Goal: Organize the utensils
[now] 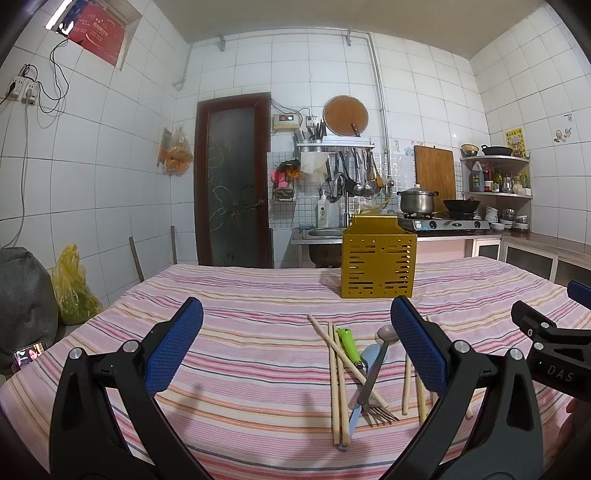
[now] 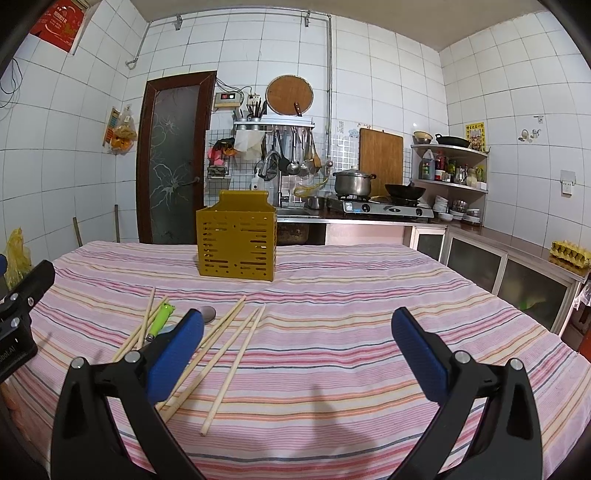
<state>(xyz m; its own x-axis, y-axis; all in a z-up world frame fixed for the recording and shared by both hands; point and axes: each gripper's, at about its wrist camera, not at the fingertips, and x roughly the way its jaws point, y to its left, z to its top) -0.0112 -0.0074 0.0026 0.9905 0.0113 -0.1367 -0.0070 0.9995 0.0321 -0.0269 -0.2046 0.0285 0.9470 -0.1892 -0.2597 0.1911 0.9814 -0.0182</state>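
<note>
A striped tablecloth covers the table; one gold slotted holder stands upright at the far side. Nearer lie loose chopsticks, at least six, crossed by one fork, one spoon and a green-handled knife. Left gripper and right gripper both gape, empty.

I can read "DAS" in pale letters on the black body of the right claw, seen from my left wrist camera. From the right wrist camera, the left claw shows letters ending in "AI"; the start is cut off. The red poster and yellow notice carry print too small to read.
</note>
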